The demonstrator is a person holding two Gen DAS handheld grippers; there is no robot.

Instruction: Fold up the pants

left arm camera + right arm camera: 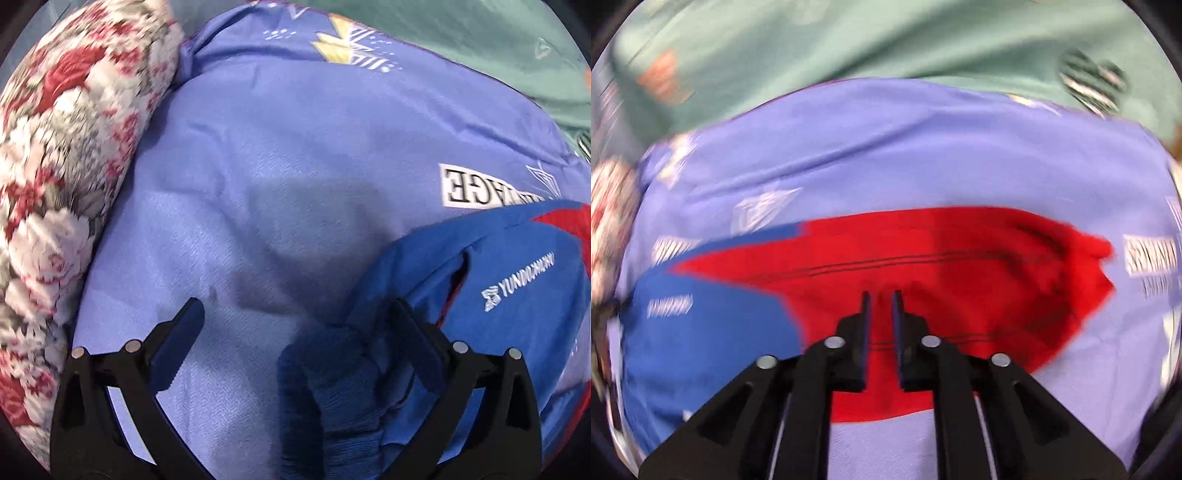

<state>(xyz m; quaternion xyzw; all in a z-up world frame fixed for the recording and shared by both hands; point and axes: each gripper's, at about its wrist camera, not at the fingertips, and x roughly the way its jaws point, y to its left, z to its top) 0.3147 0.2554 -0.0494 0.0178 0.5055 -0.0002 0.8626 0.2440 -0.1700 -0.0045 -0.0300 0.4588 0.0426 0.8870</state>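
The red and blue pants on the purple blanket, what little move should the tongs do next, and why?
Probably close the left tongs on the bunched dark blue waistband. Their jaws stand wide open with that fabric between them, not pinched. The right tongs hover nearly closed over the red and blue pants, gripping nothing, on the purple blanket.

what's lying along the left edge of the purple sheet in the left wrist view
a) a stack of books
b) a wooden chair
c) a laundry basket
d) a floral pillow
d: a red and white floral pillow lies against the left edge of the purple sheet.
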